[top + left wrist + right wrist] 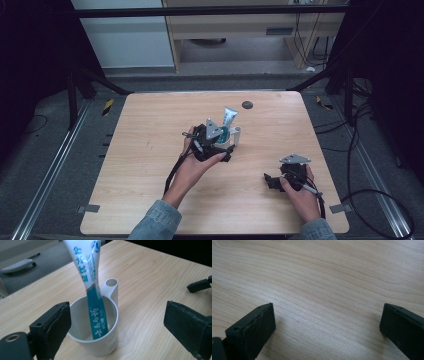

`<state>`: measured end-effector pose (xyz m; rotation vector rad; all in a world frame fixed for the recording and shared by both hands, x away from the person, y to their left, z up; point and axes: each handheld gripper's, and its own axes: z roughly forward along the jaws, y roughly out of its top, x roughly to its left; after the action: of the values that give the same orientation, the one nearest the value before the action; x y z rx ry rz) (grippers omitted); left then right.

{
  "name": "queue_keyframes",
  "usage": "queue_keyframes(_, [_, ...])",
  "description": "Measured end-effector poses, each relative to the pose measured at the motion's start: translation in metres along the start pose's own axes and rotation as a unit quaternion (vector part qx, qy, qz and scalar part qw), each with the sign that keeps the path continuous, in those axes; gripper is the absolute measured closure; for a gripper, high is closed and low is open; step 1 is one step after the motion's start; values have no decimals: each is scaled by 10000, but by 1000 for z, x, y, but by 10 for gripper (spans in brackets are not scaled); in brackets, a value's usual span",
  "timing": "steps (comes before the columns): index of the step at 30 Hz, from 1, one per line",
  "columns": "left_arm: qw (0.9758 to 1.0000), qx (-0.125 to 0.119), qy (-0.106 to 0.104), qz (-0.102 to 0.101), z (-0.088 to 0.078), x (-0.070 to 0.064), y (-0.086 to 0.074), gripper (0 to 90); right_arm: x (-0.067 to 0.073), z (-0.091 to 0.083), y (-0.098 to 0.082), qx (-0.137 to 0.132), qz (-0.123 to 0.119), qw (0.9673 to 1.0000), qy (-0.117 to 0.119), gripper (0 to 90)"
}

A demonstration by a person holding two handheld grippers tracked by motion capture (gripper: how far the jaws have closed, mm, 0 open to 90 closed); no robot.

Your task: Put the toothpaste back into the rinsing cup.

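Left tool (117,322) spread wide around cup (100,345) with tube (96,312), right tool (327,325) spread, empty

Surface (155,277): pale wood grain, smooth, faint sheen. Cup (82,315): white matt plastic. Tube (88,272): glossy printed plastic. Left tongs (117,322): pads (58,322) black, matt, rubbery.

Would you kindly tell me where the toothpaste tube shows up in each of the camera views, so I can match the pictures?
High view: the toothpaste tube stands in the white cup at table centre, just beyond the left gripper.
Left gripper view: the tube fills the upper middle, leaning in the cup between the open jaws.
Right gripper view: not in it; bare wooden table.
Shared landmark: the light wood-grain tabletop.
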<state>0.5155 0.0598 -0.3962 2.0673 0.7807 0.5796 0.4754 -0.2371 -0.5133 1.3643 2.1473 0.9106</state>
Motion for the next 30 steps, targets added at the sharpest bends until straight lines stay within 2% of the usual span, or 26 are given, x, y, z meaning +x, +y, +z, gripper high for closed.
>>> queue_keyframes(9, [9991, 416, 106, -74, -14, 4, -20, 64, 0, 0, 0, -3, -4, 10000, -1, 4])
queue_keyframes(11, [9989, 425, 153, -78, -18, 7, -25, 65, 0, 0, 0, -5, -5, 10000, -2, 4])
queue_keyframes(19, [9979, 468, 313, -312, -30, 20, -52, 68, 0, 0, 0, 3, 10, 10000, 0, 4])
queue_keyframes(30, [9944, 632, 620, -583, -39, 47, -80, 70, 0, 0, 0, 2, 8, 10000, -1, 4])
